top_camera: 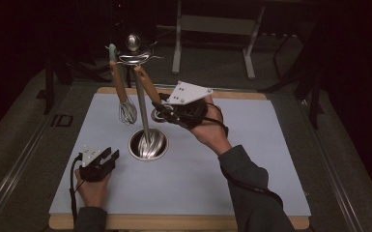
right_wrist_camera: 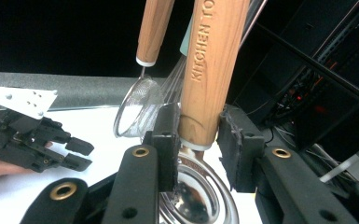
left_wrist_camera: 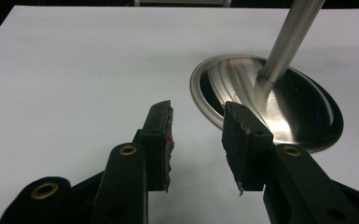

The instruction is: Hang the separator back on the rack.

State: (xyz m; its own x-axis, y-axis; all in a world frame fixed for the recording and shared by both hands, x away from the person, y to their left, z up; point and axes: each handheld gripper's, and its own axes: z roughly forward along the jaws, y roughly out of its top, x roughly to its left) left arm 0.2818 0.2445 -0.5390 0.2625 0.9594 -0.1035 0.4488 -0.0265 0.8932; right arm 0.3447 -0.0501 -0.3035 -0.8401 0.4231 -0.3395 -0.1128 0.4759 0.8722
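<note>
High view: one metal stand rises from a round base on the table. Two wooden-handled tools hang from its top: a whisk on the left and a ladle on the right. The right claw reaches the lower end of the ladle's handle; the left claw rests on the table near the base, holding nothing.

Left gripper view: the left claw stands released, jaws apart with bare table between them, just short of the base. The pole leans up out of it.

Right gripper view: the right claw is open around the ladle's handle. The left pad touches the wood; the right pad stands clear by a small gap. Printed lettering on the handle and its shiny bowl show here. A third tool, a small sieve on its own wooden handle, hangs behind, with the whisk wires beside it.
</note>
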